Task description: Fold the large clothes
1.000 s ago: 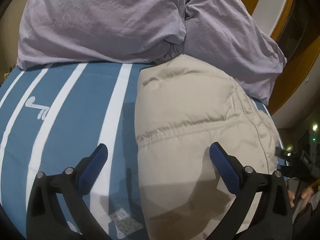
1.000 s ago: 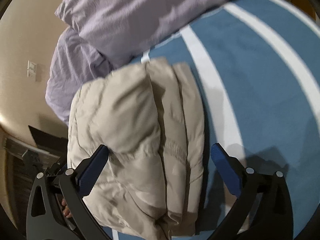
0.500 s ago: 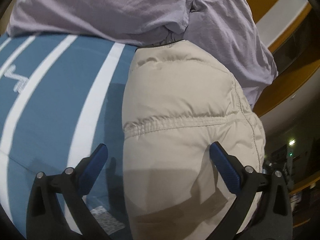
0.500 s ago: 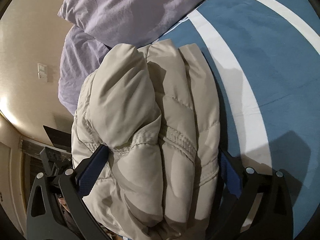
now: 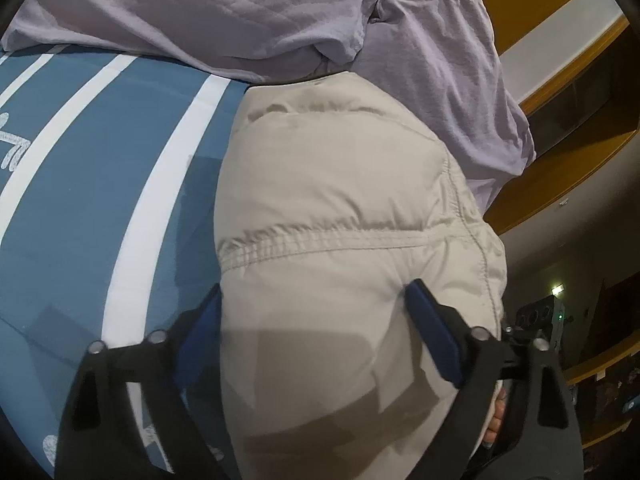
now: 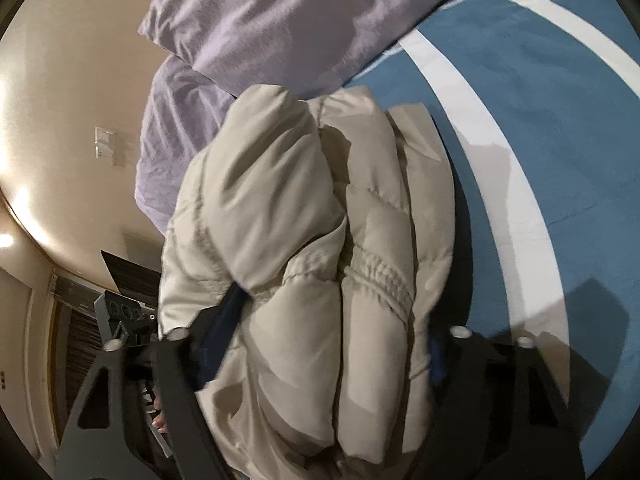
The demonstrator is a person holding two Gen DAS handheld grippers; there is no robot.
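A folded beige puffer jacket [image 5: 340, 168] lies as a thick bundle on the blue bedcover with white stripes [image 5: 100, 152], its far end against the pillows. In the left wrist view my left gripper [image 5: 316, 292] straddles the near end of the bundle. Its jaws are closing, and the blue pads [image 5: 432, 320] dent the fabric on both sides. From the other side, the jacket [image 6: 272, 184] shows its stacked layers. My right gripper [image 6: 336, 320] is also closing around them, with padding bulging over its pads.
Two lilac pillows [image 5: 220, 8] [image 6: 300, 12] lie behind the jacket. The striped bedcover [image 6: 540, 100] stretches away beside it. The bed edge runs close by the jacket, with wooden shelving [image 5: 560, 80] and a beige wall with a switch [image 6: 104, 144] beyond. A person's fingers [image 5: 496, 420] show behind the gripper.
Both grippers tipped down and came in over the jacket's near end. Their jaws, wide apart before, have narrowed onto the bundle, which now fills the gap between the pads.
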